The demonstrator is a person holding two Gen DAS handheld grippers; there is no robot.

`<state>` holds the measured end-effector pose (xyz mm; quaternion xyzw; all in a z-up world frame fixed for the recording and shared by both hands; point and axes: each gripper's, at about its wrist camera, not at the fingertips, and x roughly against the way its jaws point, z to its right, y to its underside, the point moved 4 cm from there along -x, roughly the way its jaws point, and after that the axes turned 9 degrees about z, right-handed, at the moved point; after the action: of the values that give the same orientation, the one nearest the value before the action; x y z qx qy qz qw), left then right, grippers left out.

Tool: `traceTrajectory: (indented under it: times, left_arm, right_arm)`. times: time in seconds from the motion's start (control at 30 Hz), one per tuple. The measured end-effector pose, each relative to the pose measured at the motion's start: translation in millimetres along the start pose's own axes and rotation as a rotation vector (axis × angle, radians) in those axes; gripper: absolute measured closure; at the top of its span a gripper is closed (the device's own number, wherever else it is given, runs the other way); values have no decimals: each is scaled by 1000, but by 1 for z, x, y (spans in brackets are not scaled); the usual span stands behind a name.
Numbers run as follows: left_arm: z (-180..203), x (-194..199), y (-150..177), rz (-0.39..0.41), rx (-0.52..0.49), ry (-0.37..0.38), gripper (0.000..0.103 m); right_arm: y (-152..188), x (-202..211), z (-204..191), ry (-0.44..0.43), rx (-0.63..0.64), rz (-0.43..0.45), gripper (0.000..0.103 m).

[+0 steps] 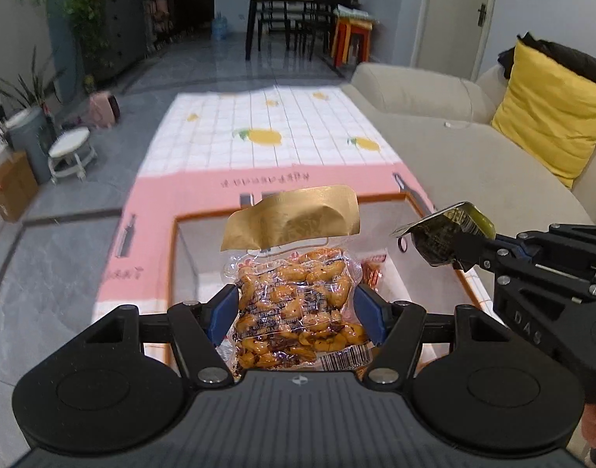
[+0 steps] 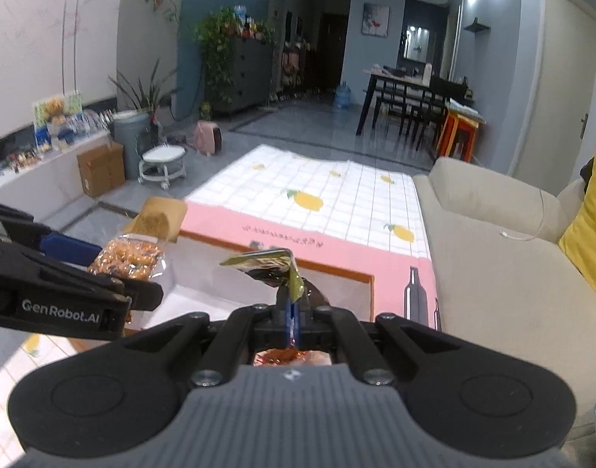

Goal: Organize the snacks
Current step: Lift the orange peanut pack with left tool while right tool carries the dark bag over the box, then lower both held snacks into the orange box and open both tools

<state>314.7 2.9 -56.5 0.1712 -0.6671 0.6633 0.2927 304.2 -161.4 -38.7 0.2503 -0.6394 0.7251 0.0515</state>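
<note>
Presently, item one: left gripper [image 1: 296, 314], jaws partway apart and pressed on both flanks of a clear bag of orange snacks [image 1: 294, 304] with gold header, held upright above the orange-rimmed bin [image 1: 188, 220]; likely light, crinkly, slippery, best gripped mid-body. Item two: right gripper [image 2: 291, 321], jaws nearly together, pinching a dark green-edged packet [image 2: 276, 267] by its seam above the bin's right rim; probably thin, floppy.

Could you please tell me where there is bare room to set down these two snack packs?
The box floor lies bare on its left and far side; its right corner holds an orange packet. The checked cloth beyond, bordered by the sofa, is also free.
</note>
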Motion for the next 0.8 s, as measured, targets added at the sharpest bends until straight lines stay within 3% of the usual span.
traceTrajectory:
  times: [0.37,0.8]
  left_arm:
    - [-22,-73,23,-156,-21,-68,28]
    - [-30,-105,40,-268,-138,-175,28]
  right_arm:
    - [39,-60,2,33,39,-169,103]
    - [69,-89,0,42,104,-262,103]
